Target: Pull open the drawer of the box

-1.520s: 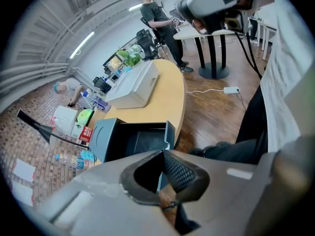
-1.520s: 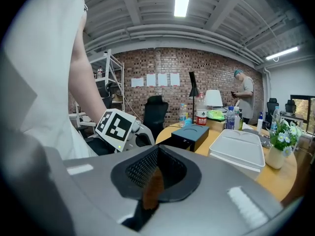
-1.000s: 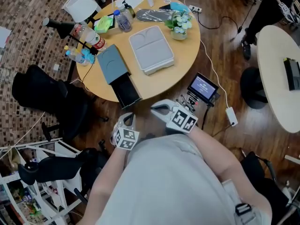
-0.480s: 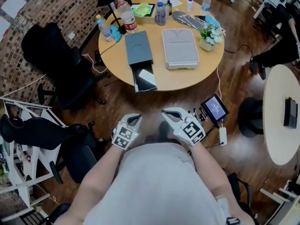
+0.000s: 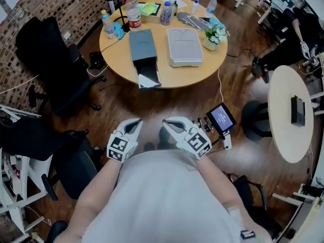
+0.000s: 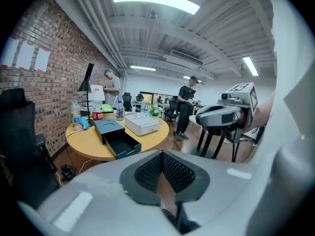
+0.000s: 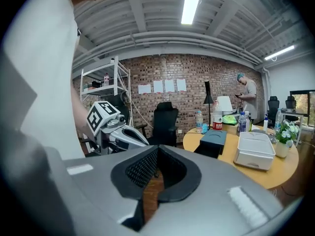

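On the round wooden table (image 5: 116, 59) lies the dark blue-grey box (image 5: 142, 44), its drawer (image 5: 148, 77) pulled out over the table's near edge. Box (image 6: 109, 127) and open drawer (image 6: 123, 144) show far off in the left gripper view. They also show in the right gripper view, box (image 7: 215, 135) above drawer (image 7: 208, 149). Both grippers hang close to the person's body, well short of the table. My left gripper (image 5: 135, 123) is shut with nothing in it, its jaws closed together (image 6: 162, 154). My right gripper (image 5: 168, 123) is likewise shut and empty (image 7: 156, 150).
A white lidded tray (image 5: 185, 47), several bottles (image 5: 134, 18), a small plant (image 5: 212, 34) and a lamp share the table. A black office chair (image 5: 48, 70) stands at its left. A small monitor on a stand (image 5: 220, 119) is by my right gripper. A second round table (image 5: 291, 115) is at right.
The view has drawn back from the table, which now sits farther and higher in the head view. Both grippers stay shut near the body. The drawer stays pulled out.
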Demonstrator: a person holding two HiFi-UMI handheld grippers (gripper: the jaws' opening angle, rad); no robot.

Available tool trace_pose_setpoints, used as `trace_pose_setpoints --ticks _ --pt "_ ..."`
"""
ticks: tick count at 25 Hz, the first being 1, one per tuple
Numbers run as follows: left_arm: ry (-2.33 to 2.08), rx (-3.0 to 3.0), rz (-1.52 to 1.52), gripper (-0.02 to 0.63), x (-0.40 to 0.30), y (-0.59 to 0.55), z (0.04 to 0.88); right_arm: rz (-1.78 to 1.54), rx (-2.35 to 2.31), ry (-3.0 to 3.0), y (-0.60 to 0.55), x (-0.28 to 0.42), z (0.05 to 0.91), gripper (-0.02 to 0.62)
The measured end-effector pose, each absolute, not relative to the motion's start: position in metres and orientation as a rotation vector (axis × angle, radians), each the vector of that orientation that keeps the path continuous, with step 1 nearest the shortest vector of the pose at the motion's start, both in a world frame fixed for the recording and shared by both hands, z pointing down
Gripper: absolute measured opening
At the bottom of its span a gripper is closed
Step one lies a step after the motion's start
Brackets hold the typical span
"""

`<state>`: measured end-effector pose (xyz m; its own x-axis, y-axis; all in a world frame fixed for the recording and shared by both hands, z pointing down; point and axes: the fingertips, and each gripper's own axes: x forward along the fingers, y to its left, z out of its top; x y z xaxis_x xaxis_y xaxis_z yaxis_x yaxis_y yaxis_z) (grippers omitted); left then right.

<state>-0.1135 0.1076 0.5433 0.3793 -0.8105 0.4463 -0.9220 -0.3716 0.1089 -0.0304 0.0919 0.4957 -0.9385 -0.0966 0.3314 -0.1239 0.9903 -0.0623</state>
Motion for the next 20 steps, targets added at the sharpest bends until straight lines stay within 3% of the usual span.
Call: trace_pose_setpoints --ticks 20 --pt "-1.521 2.353 0.323 0.006 -0.119 0.144 0.546 0.147 0.168 -2.795 0.145 -0.027 0.505 0.003"
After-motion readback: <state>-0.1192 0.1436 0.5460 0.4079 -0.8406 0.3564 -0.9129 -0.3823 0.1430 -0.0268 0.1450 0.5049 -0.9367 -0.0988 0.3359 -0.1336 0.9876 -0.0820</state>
